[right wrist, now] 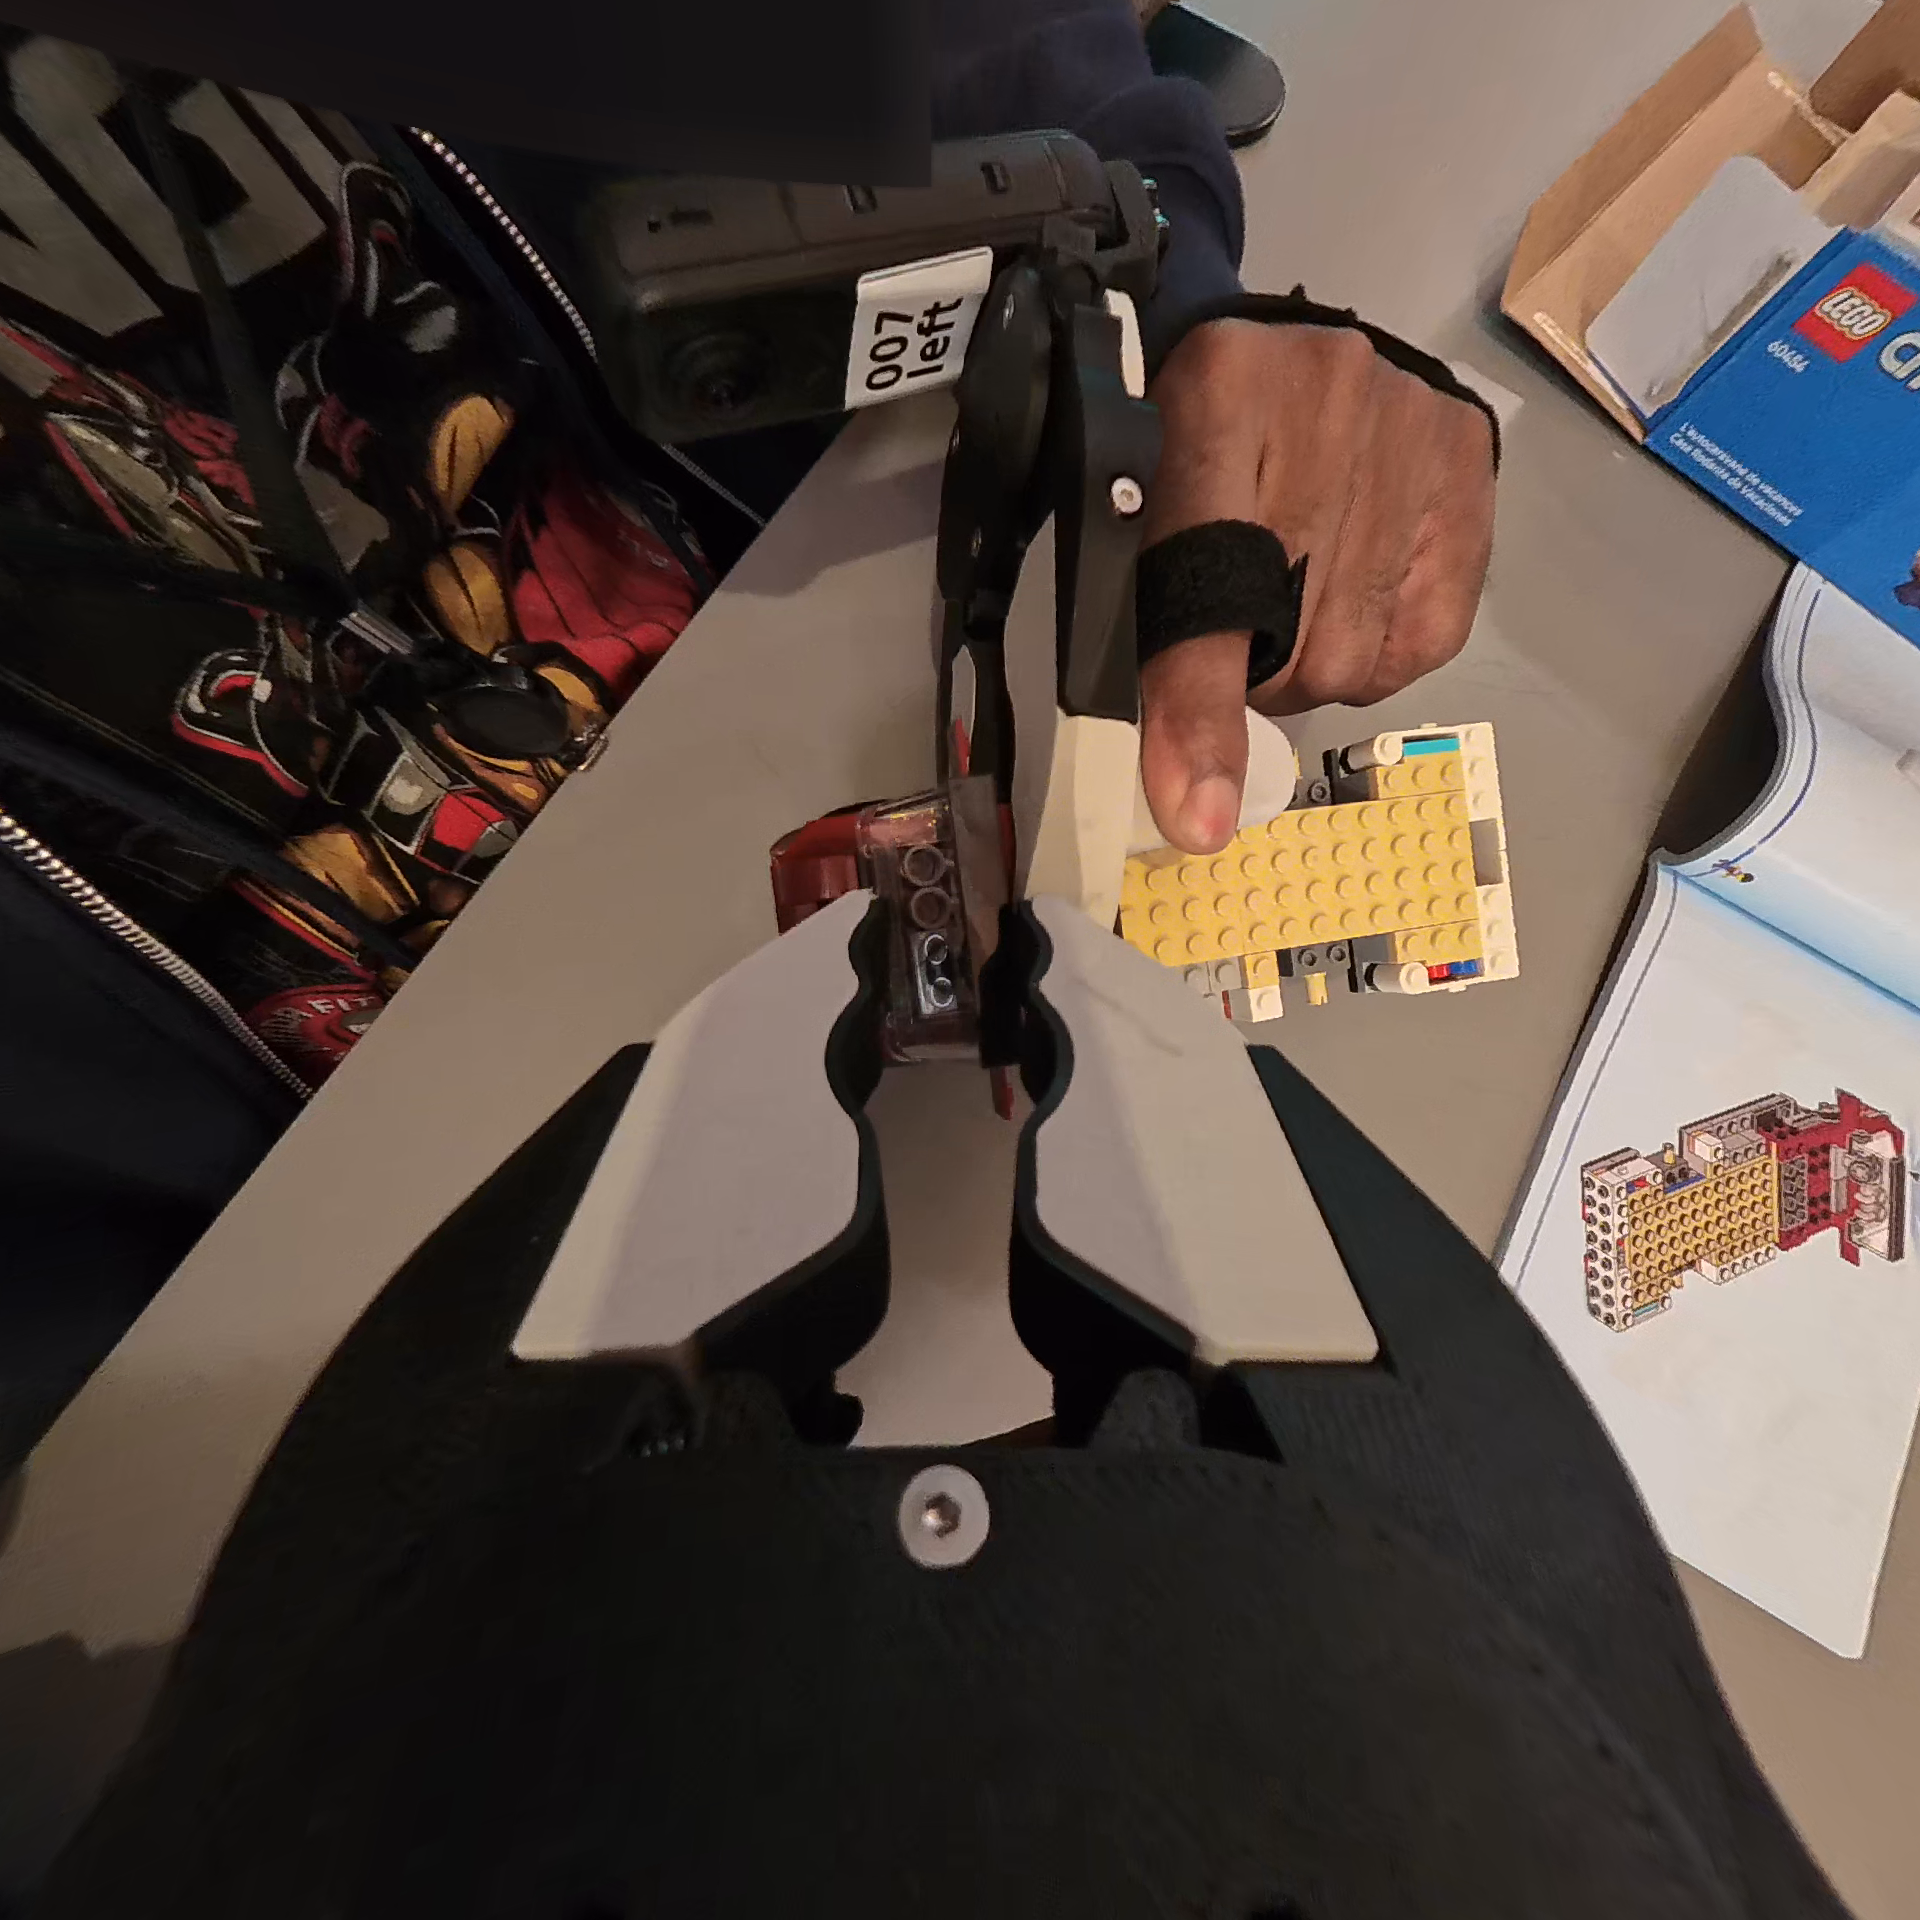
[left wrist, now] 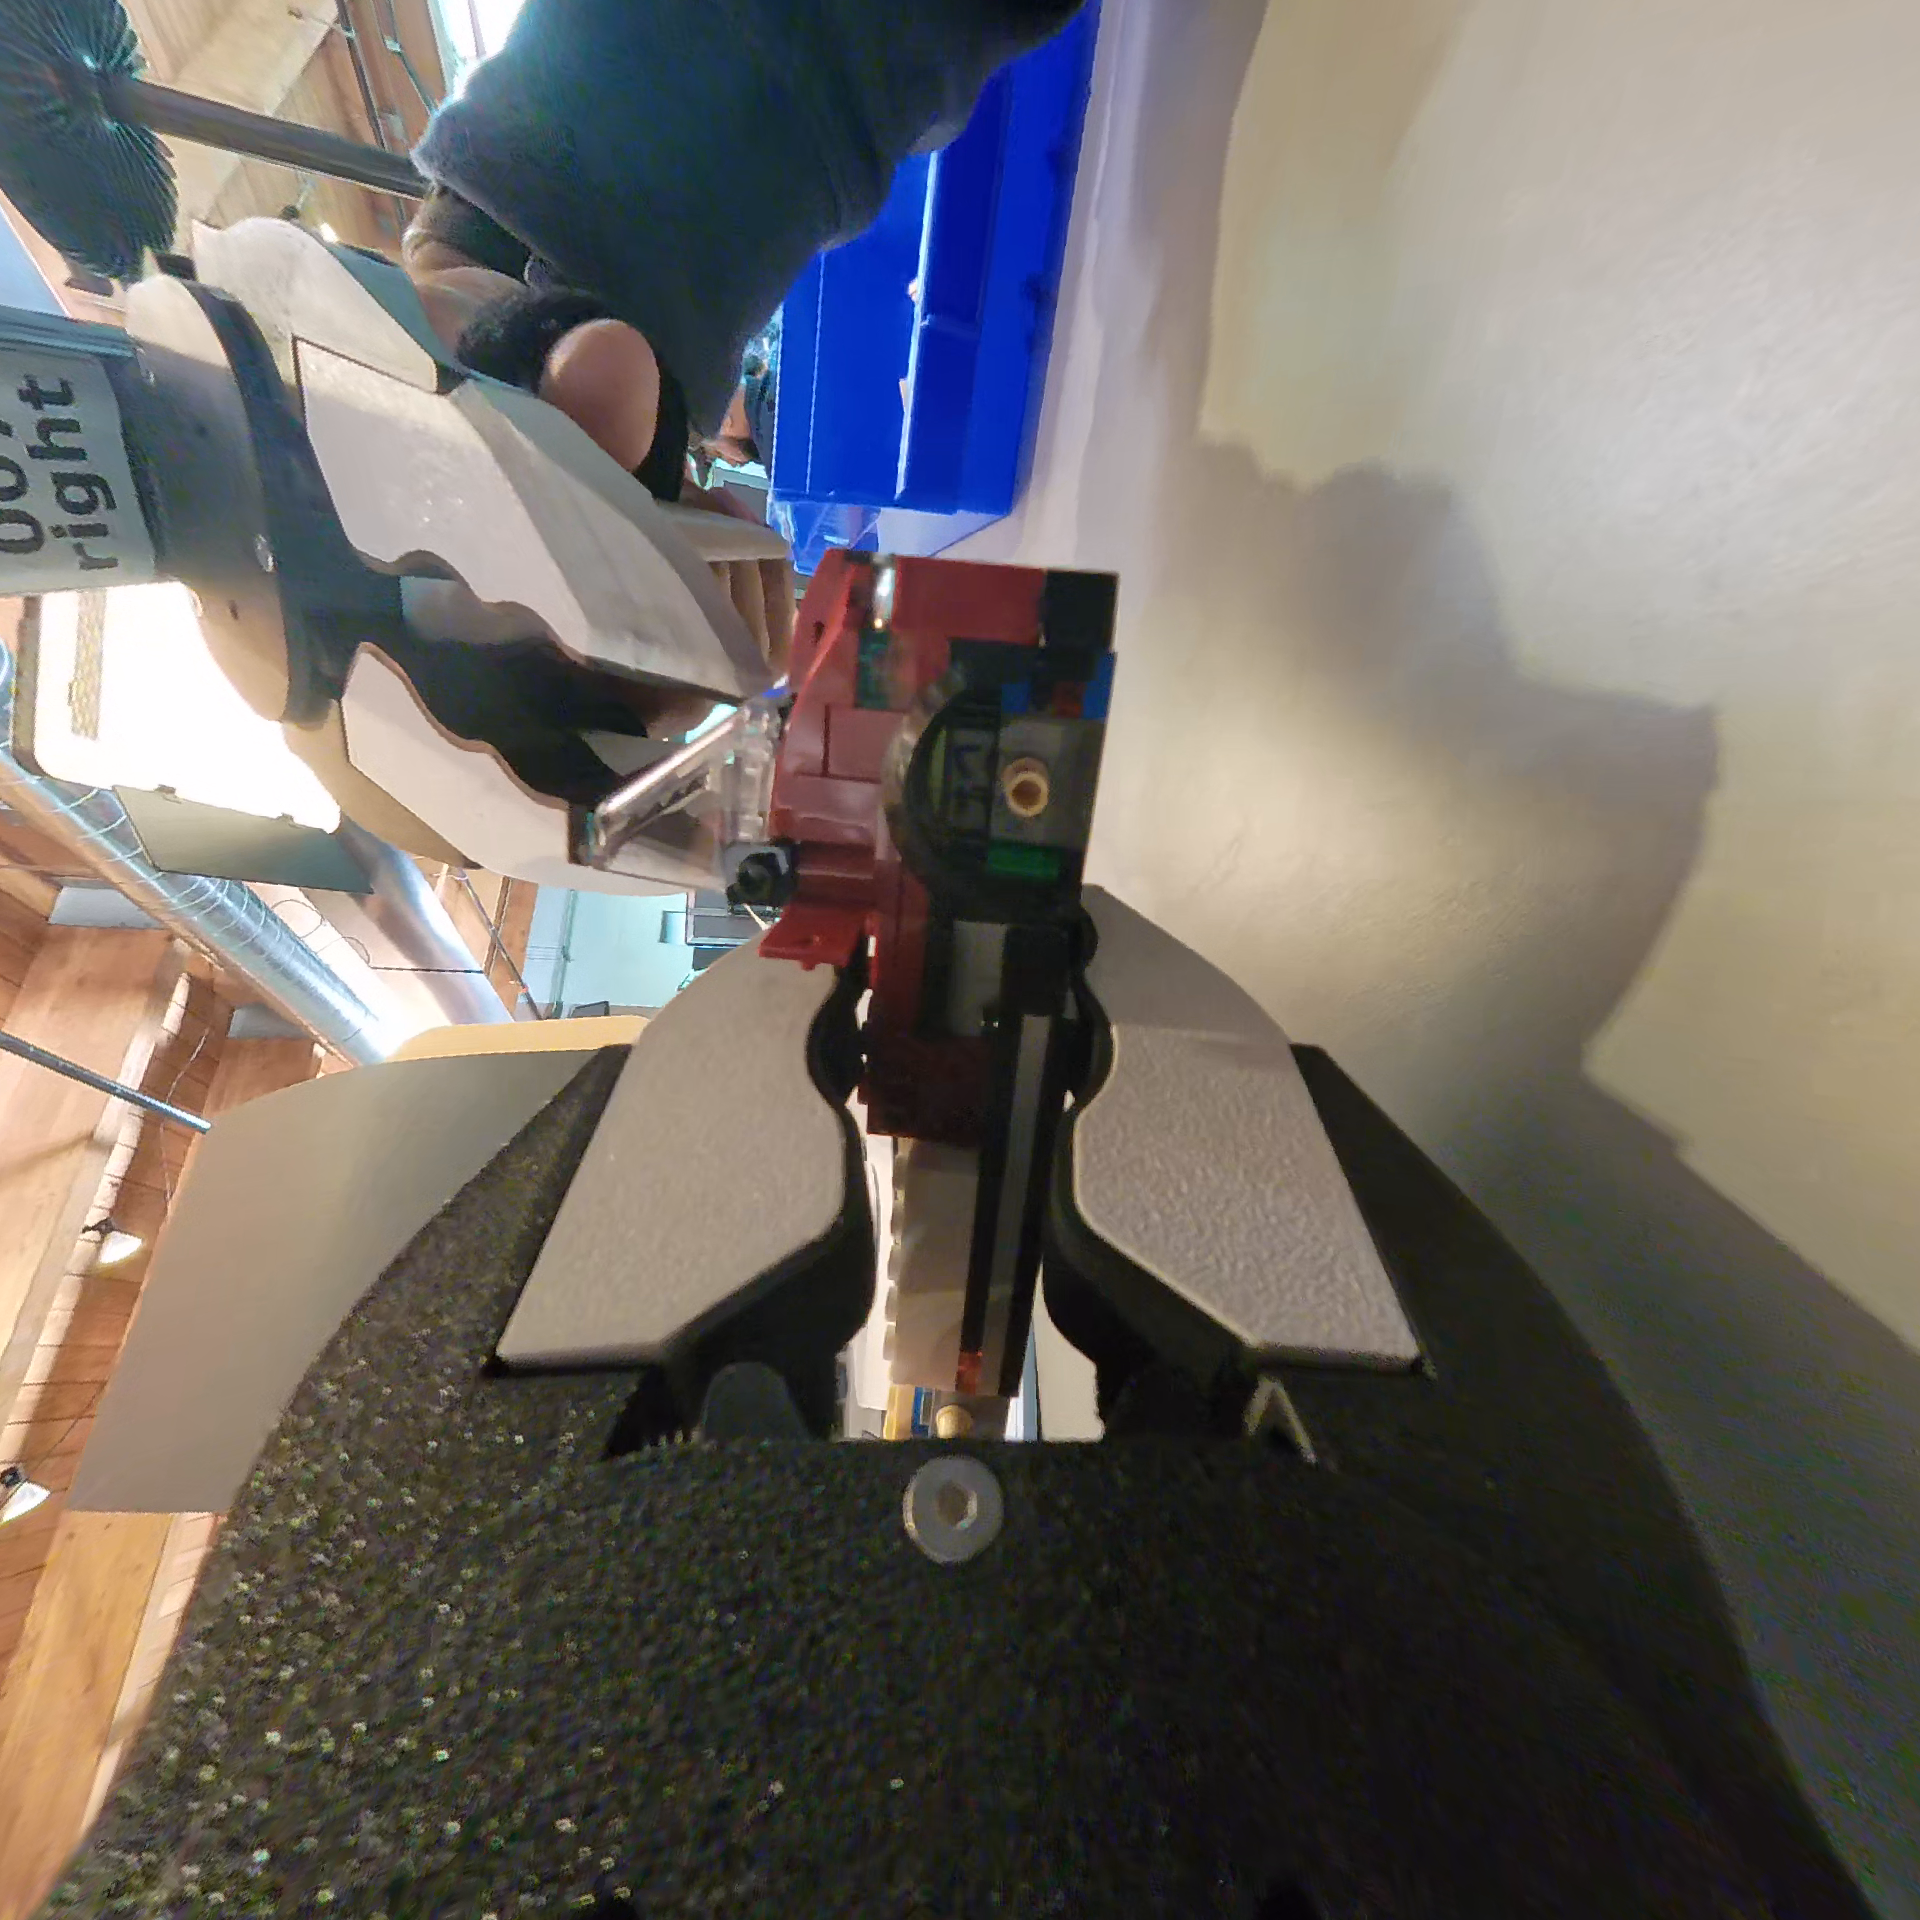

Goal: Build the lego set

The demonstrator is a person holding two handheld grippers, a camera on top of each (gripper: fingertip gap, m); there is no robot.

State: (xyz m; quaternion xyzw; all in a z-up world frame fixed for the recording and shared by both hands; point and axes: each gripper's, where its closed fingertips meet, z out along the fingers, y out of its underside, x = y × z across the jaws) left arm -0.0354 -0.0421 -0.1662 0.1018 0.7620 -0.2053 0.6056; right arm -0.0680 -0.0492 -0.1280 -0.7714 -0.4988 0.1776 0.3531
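Note:
In the left wrist view my left gripper (left wrist: 961,987) is shut on a dark red brick-built assembly (left wrist: 935,727) with black, grey, blue and green parts, held up off the pale table (left wrist: 1507,416). My right gripper (left wrist: 707,769) comes in from the upper left and holds a clear windscreen piece (left wrist: 717,790) against the assembly's red side. In the right wrist view my right gripper (right wrist: 940,987) is shut on that clear piece (right wrist: 920,914), both pads pressing on it. The red assembly (right wrist: 816,862) shows just behind it. The left gripper (right wrist: 1023,821) reaches down from above.
A yellow and white brick-built plate (right wrist: 1320,883) lies on the grey table (right wrist: 623,935) to the right. An open instruction booklet (right wrist: 1714,1195) and a blue and cardboard box (right wrist: 1787,343) lie farther right. A blue bin (left wrist: 935,343) stands behind. A person's printed jacket (right wrist: 312,571) is at the table's left edge. The grippers' ends are close to 5 centimeters from one another.

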